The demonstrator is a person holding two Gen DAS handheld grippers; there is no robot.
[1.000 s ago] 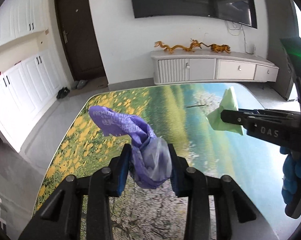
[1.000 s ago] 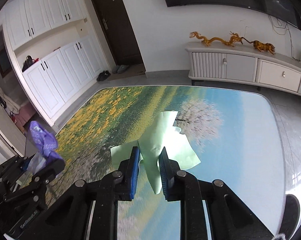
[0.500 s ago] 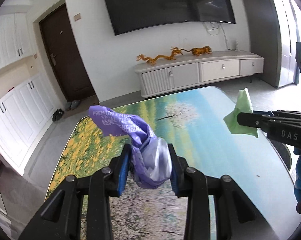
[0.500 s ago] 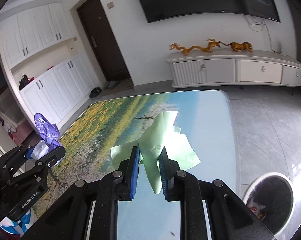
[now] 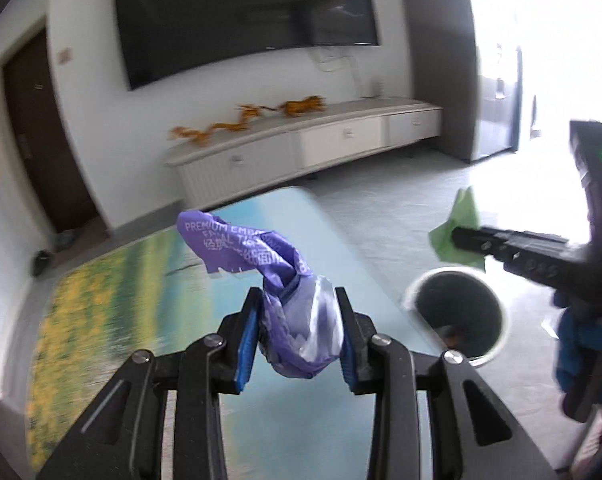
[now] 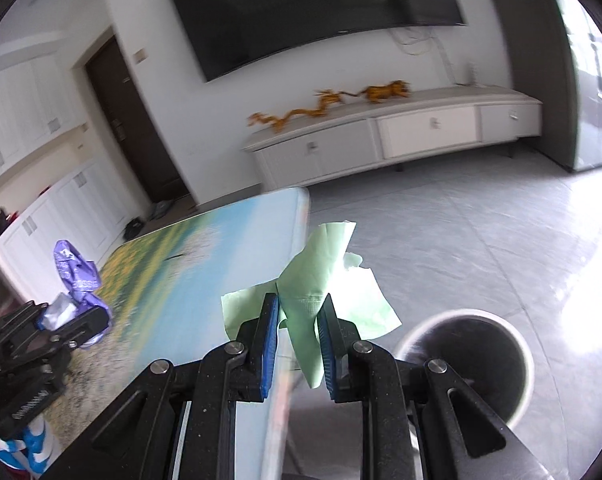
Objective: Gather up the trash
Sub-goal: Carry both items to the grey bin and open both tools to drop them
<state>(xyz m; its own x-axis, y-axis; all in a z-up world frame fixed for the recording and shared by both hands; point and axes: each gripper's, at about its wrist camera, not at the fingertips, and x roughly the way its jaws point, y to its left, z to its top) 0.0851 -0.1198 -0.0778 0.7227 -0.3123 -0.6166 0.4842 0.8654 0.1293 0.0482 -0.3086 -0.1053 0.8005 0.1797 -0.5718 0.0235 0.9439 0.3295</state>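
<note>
1. Purple, crinkled plastic fills the left wrist view: a wrapper (image 5: 297,316) with white print is clamped between the blue pads of the left gripper (image 5: 299,334), its loose end standing up above the jaws. It is carried clear of the landscape-printed table (image 5: 149,292), near the table's corner. Beyond that corner, on the floor, stands the round bin (image 5: 459,312), dark inside with a pale rim. To the right, the right gripper (image 5: 459,240) reaches over the bin with a scrap of green paper at its tip.

2. In the right wrist view, the right gripper (image 6: 299,344) is clenched tight on the green paper napkin (image 6: 321,292), which fans out above and droops below the pads. It hangs past the table edge (image 6: 301,216), with the bin (image 6: 467,364) just below and to the right, apparently so the napkin can fall straight in once let go. The left gripper (image 6: 77,320) with the purple wrapper (image 6: 75,272) is over the table at the far left, likely second in line.
</note>
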